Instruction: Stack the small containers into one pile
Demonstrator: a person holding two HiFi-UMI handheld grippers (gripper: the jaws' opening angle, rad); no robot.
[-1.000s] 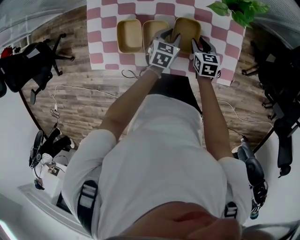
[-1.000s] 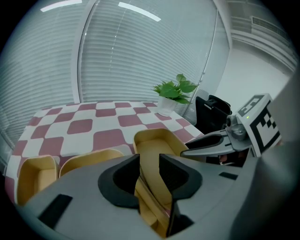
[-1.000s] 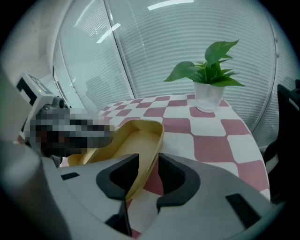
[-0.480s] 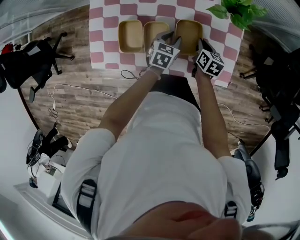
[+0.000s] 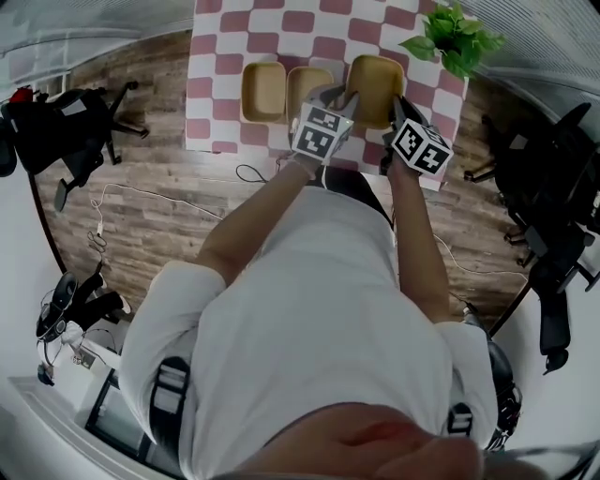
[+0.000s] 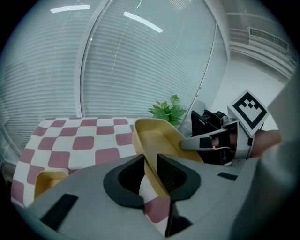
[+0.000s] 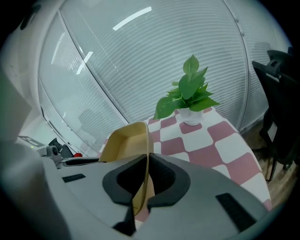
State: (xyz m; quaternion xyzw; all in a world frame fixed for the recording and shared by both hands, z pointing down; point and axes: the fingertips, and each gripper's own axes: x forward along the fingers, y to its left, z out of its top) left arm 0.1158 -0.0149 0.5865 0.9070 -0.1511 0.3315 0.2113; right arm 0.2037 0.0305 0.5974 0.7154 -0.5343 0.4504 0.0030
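Both claws are gripping the same tan container (image 5: 375, 77), the rightmost of three at the checkered desk (image 5: 281, 26). The left claw (image 6: 151, 174) is clamping narrow on the container's left wall, which is passing between its pads. The right claw (image 7: 144, 182) is pinching the opposite wall. Its jaws have just been closing and are sitting almost together, with only the thin wall between them. In the left gripper view the container is riding tilted, and checkered desk is showing beneath its lower edge. The middle container (image 5: 307, 84) and the left container (image 5: 263, 91) are resting side by side on the desk, just beside the gripped one. A potted plant (image 5: 454, 37) is standing at the desk's far right corner, near the tan container.

Obscured: in the head view the marker cubes (image 5: 324, 131) are covering the container's near rim. In both gripper views the claw bodies are cutting off its base. A sliver of one resting container is showing at the left gripper view's lower left, and I cannot tell which of the two it is.
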